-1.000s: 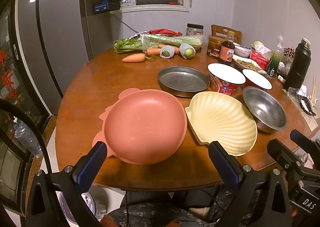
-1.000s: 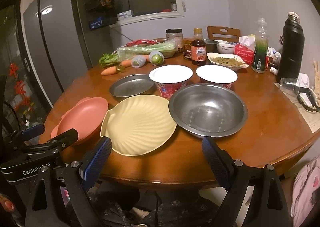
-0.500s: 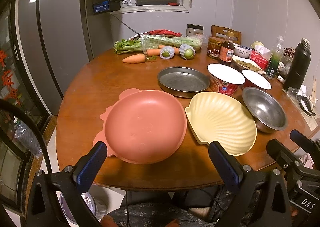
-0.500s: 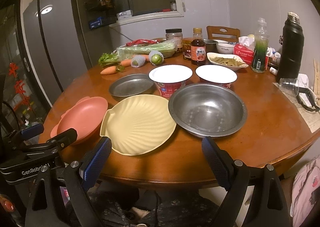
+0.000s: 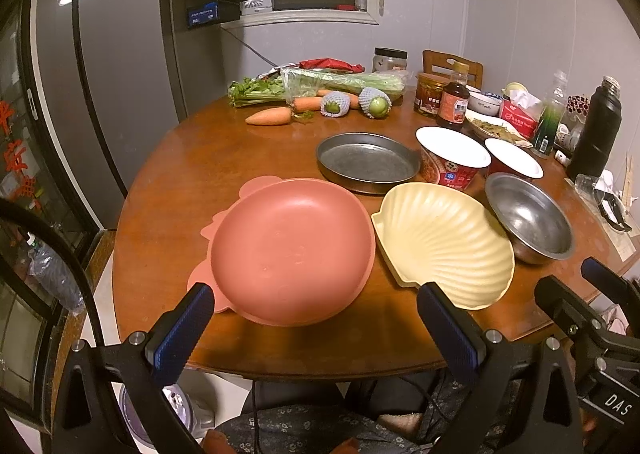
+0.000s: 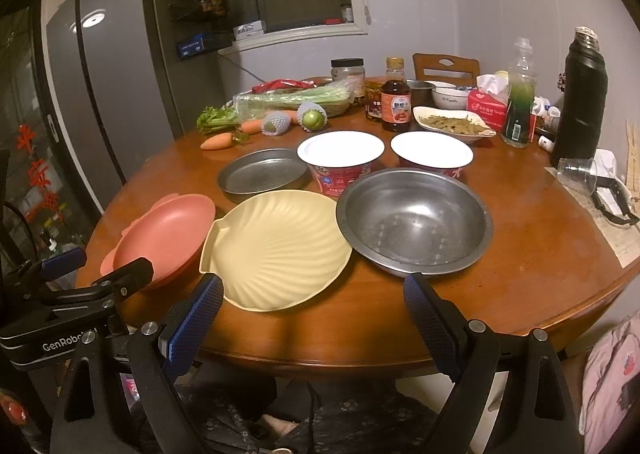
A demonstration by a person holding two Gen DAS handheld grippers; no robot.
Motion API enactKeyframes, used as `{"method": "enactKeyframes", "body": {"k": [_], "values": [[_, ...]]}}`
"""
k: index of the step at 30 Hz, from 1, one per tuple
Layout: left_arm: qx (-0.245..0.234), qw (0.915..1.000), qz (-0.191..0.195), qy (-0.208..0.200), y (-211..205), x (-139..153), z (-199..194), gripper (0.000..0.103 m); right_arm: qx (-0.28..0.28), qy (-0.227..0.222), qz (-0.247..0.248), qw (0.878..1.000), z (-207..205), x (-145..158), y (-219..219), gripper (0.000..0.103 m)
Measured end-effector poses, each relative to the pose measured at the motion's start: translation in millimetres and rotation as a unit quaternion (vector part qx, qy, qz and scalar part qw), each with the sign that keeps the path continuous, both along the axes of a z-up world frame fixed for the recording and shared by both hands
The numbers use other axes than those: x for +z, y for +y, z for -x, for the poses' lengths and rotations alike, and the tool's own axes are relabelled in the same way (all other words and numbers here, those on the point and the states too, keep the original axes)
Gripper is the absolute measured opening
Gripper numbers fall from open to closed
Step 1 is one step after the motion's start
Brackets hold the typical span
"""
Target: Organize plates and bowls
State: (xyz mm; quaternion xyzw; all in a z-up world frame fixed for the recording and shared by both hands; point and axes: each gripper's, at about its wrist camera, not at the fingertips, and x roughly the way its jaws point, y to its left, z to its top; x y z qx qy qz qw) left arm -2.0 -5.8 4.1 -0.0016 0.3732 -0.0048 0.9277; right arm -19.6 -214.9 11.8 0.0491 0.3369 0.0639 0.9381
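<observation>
On the round wooden table (image 5: 192, 174) a pink bowl (image 5: 292, 250) (image 6: 168, 234) rests on a pink plate. A yellow shell-shaped plate (image 5: 444, 238) (image 6: 276, 246) lies to its right, then a steel bowl (image 5: 528, 214) (image 6: 414, 220). Behind them sit a flat steel pan (image 5: 366, 162) (image 6: 260, 174) and two instant-noodle bowls (image 6: 340, 162). My left gripper (image 5: 316, 322) is open and empty, just short of the table's near edge in front of the pink bowl. My right gripper (image 6: 314, 318) is open and empty, facing the gap between the yellow plate and the steel bowl.
At the back lie carrots (image 5: 268, 117), celery (image 5: 344, 82), netted fruit (image 5: 376, 102), jars, a sauce bottle (image 6: 396, 102), a dish of food (image 6: 452, 124), a tissue box and a black flask (image 6: 580, 94). A fridge (image 5: 120, 74) stands to the left. A chair (image 6: 444, 68) stands behind the table.
</observation>
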Motion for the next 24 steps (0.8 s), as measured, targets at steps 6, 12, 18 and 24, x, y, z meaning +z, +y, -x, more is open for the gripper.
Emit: {"method": "enactKeyframes", "body": {"k": [6,12,18,24], "values": [[0.011,0.9998,0.011,-0.011,11,5,1,0.102,0.002,-0.002,0.001,1.000,-2,3,3,0.092],[0.046,0.9984,0.024,-0.020,39,12,1,0.102,0.021,-0.012,0.005,1.000,-11,12,13,0.092],[0.078,0.9963,0.035,-0.012,70,9,-2,0.102,0.063,-0.015,0.006,0.998,-31,21,37,0.092],[0.093,0.9945,0.048,0.009,93,0,-5,0.102,0.138,-0.004,0.003,0.990,-66,24,72,0.092]]}}
